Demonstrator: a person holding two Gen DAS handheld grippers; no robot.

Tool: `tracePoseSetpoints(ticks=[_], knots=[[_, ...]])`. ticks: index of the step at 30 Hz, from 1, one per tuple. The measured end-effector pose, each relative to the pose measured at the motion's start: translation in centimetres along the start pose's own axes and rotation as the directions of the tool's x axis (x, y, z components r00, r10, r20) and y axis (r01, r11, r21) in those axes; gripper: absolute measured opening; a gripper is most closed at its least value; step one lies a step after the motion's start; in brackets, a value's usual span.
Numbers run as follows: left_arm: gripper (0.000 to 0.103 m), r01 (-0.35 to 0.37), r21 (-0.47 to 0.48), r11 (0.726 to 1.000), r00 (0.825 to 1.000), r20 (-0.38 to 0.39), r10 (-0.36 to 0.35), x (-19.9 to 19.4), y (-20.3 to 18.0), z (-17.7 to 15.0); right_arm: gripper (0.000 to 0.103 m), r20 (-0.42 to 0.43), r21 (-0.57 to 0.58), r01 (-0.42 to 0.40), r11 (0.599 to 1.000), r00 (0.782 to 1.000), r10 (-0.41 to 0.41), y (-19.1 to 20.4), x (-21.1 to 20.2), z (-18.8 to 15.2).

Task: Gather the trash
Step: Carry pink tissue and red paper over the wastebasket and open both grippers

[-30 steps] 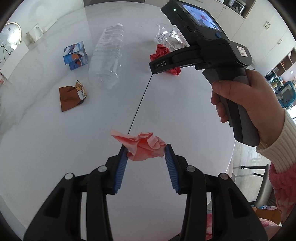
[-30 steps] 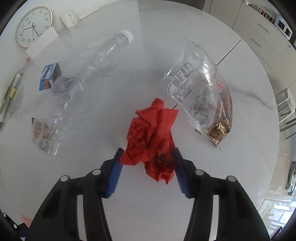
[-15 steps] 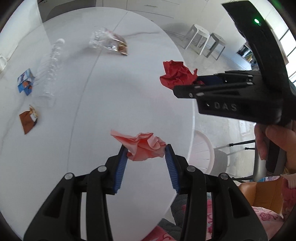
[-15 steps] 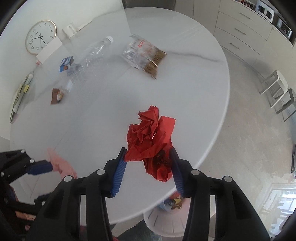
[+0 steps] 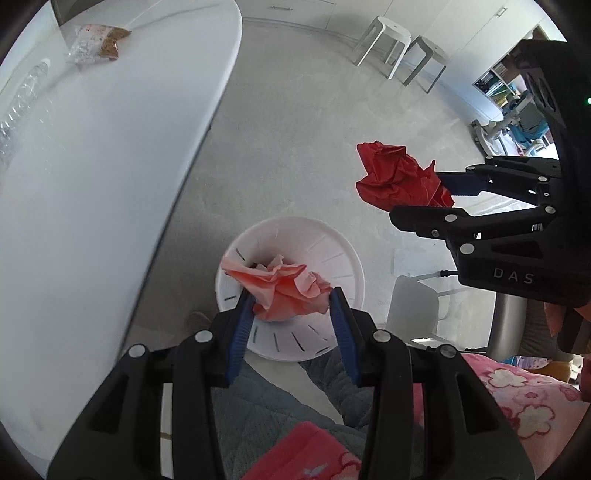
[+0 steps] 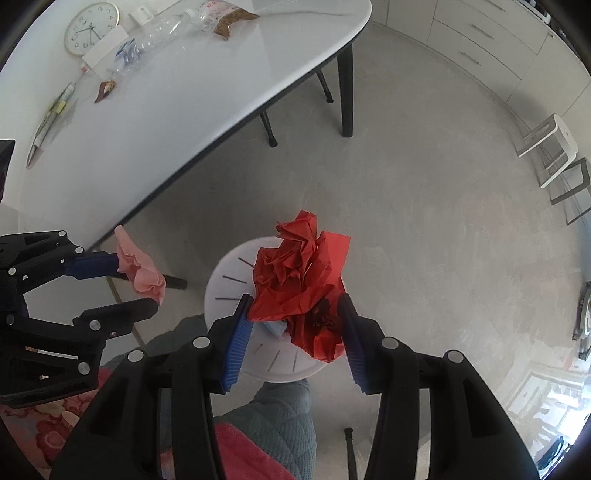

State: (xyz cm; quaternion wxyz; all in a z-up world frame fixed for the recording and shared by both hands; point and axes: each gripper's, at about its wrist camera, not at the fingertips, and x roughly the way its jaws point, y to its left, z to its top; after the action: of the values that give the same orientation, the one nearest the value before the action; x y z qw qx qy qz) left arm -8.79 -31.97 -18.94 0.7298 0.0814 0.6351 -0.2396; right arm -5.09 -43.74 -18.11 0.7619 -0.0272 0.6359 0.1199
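My left gripper (image 5: 291,302) is shut on a crumpled pink paper (image 5: 280,288), held over the white slotted bin (image 5: 332,251) on the floor. The right gripper (image 6: 295,314) is shut on a crumpled red paper (image 6: 299,280), also above that bin (image 6: 225,280). In the left wrist view the right gripper (image 5: 439,195) shows at the right with the red paper (image 5: 399,177). From the right wrist view, the left gripper (image 6: 129,284) appears at the left, holding the pink paper (image 6: 140,266). Something light blue (image 6: 275,326) lies inside the bin.
The white table (image 6: 166,96) stands at the left, carrying a clear bottle (image 6: 159,29), a snack bag (image 5: 96,44), a small blue box (image 6: 127,51) and a brown wrapper (image 6: 105,88). Table legs (image 6: 345,96) and stools (image 5: 399,40) stand on the grey floor. A person's legs (image 5: 280,406) are beneath the grippers.
Both grippers have swung off the table with their papers and now hang over the white bin on the floor. The right jaws tightened a little on the red paper.
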Motion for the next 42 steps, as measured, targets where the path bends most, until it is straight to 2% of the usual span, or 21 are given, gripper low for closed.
tracePoseSetpoints(ticks=[10,12,18,31,37,38,41,42], knots=[[0.046,-0.048,-0.069,0.996,0.998,-0.051,0.044,2.2,-3.6,-0.2,0.047,-0.016,-0.08,-0.061,0.995,0.998,0.06,-2.5,0.3,-2.0],[0.054,-0.062,-0.079,0.995,0.997,-0.058,0.057,2.3,-3.7,-0.4,0.048,-0.014,-0.092,-0.068,0.993,0.998,0.067,-2.3,0.5,-1.8],[0.067,-0.117,-0.06,0.991,0.993,-0.038,0.115,1.5,-4.9,-0.4,0.048,-0.017,-0.112,-0.09,0.99,0.996,0.088,-2.0,0.9,-1.5],[0.075,-0.178,-0.031,0.984,0.984,0.009,0.178,-0.6,-4.5,-0.3,0.049,-0.042,-0.136,-0.108,0.985,0.994,0.103,-1.6,1.7,-1.0],[0.077,-0.182,-0.061,0.981,0.983,0.025,0.184,-2.1,-2.7,-0.6,0.051,-0.095,-0.152,-0.111,0.982,0.991,0.098,-0.8,4.1,-0.7],[0.077,-0.185,-0.069,0.98,0.982,0.027,0.187,-2.4,-2.3,-0.7,0.053,-0.122,-0.158,-0.119,0.98,0.987,0.1,-0.5,4.9,-0.8],[0.078,-0.193,-0.098,0.976,0.98,0.034,0.197,-3.3,-1.2,-0.8,0.076,-0.165,-0.162,-0.129,0.978,0.981,0.102,0.0,6.3,-0.8],[0.078,-0.196,-0.106,0.975,0.979,0.037,0.201,-3.5,-1.0,-0.8,0.079,-0.167,-0.162,-0.124,0.979,0.981,0.096,0.2,6.5,-0.8]])
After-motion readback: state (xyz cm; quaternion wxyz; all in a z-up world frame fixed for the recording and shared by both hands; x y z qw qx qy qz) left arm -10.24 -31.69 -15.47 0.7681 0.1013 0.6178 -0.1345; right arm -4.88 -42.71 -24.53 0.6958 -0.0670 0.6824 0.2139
